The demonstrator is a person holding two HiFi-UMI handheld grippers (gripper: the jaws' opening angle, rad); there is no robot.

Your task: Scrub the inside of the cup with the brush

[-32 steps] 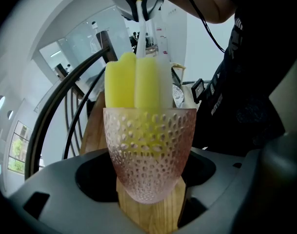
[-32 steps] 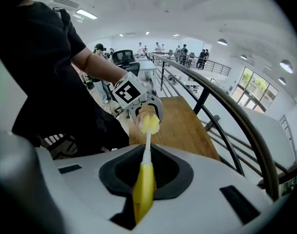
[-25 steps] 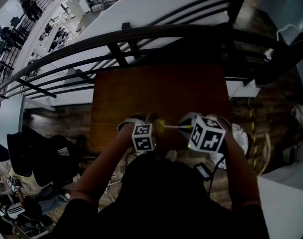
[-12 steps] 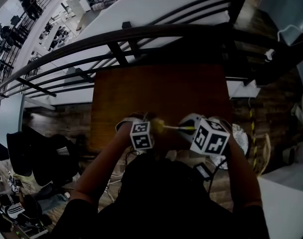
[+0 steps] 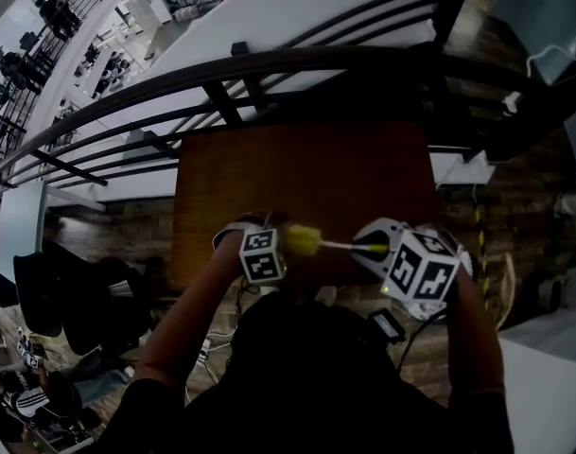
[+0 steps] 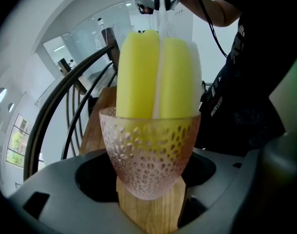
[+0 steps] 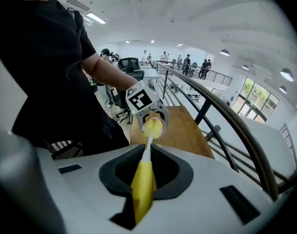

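While hovering over the tabletop's (image 5: 297,168) near edge: pinching cup (image 6: 149,155) by wooden foot (image 6: 148,211) with left gripper (image 5: 276,244), clamping brush handle (image 7: 142,184) with right gripper (image 5: 375,249), with yellow sponge head (image 6: 155,72) partway inside cup.

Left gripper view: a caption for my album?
Yellow brush stands in the pink cup clamped by the left gripper.

In the head view the worktop (image 5: 306,173) fills the middle of the frame, with the railing (image 5: 269,64) curving across above it. At lower centre the left hand-held gripper (image 5: 280,236) sits left of the right hand-held gripper (image 5: 368,249), the brush (image 5: 321,244) spanning between them. Its head sits inside the cup (image 6: 150,150), held between the left jaws.
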